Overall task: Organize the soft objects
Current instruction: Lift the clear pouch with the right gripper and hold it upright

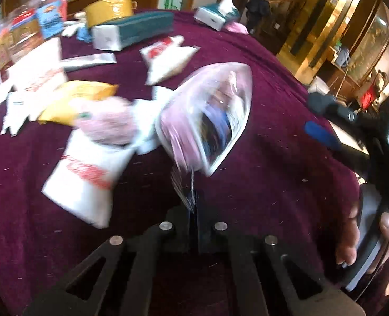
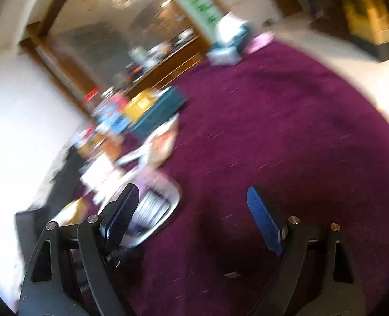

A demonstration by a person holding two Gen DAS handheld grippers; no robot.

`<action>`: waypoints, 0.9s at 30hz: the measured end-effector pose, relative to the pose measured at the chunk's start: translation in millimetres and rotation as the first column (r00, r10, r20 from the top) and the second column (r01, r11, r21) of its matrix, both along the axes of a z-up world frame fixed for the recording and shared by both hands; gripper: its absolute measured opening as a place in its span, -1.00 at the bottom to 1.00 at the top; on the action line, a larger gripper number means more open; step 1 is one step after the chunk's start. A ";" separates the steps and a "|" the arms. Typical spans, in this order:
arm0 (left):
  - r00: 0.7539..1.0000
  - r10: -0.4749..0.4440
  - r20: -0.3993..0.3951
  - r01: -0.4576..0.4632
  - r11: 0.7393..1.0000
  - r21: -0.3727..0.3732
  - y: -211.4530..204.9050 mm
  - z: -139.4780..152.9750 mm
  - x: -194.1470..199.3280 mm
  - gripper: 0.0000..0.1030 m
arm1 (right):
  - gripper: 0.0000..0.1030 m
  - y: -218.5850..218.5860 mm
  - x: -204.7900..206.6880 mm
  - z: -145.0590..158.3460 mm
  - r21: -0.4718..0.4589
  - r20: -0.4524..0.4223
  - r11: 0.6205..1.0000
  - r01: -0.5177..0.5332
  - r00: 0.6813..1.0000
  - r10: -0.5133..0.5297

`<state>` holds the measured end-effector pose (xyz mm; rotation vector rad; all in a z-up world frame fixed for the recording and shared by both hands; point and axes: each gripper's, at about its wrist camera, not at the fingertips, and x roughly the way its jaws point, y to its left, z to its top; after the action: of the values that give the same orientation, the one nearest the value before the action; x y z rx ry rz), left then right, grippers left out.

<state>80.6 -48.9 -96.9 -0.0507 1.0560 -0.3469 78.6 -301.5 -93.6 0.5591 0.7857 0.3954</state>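
Jaws of your left gripper (image 1: 194, 205) were pressed together, pinching the near corner of the clear pouch (image 1: 207, 115); those of your right gripper (image 2: 191, 221) stood spread, holding nothing. You held the pouch off the maroon tablecloth (image 1: 273, 158), its long axis running from the fingers up and away, slightly rightward. Left of it lay a white packet with red print (image 1: 86, 179), a blurred pink bundle (image 1: 107, 123) and a yellow bag (image 1: 76, 100). Beyond sat a teal tissue pack (image 1: 134, 30).

Maroon tablecloth (image 1: 273, 105), clear pink-and-blue bag (image 1: 207, 121), white packet with red print (image 1: 86, 173), yellow pouch (image 1: 76, 100), teal-and-white tissue box (image 1: 134, 30)
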 end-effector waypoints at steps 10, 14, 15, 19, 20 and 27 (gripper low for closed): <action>0.980 0.197 0.032 -0.196 0.979 -0.048 102.1 30.8 -18.3 -0.94 | 0.66 70.7 49.1 0.0 -0.023 -0.186 0.993 -0.119 0.976 0.113; 0.976 0.216 0.031 -0.214 0.975 -0.049 118.7 32.8 -12.0 -0.94 | 0.67 77.6 64.8 -20.7 0.085 -0.332 0.996 -0.011 0.942 0.039; 0.978 0.208 0.035 -0.206 0.978 -0.045 119.6 33.2 -5.8 -0.94 | 0.67 79.2 66.5 -20.2 0.096 -0.342 0.995 0.022 0.940 0.012; 0.979 0.196 0.065 -0.195 0.981 -0.009 115.6 39.0 6.5 -0.94 | 0.67 90.5 79.4 -16.9 0.128 -0.391 0.987 0.098 0.919 -0.040; 0.979 0.192 0.064 -0.192 0.981 -0.010 115.1 39.5 7.0 -0.94 | 0.67 96.2 83.2 -14.4 0.090 -0.396 0.991 0.099 0.917 -0.056; 0.984 0.174 0.027 -0.173 0.985 -0.005 122.0 32.8 8.2 -0.94 | 0.67 149.6 109.1 -5.4 -0.190 -0.354 0.981 0.046 0.929 -0.112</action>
<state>88.7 73.1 -64.1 -0.1396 1.0164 -0.1908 187.7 -151.9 -99.0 0.4991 1.1393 0.1432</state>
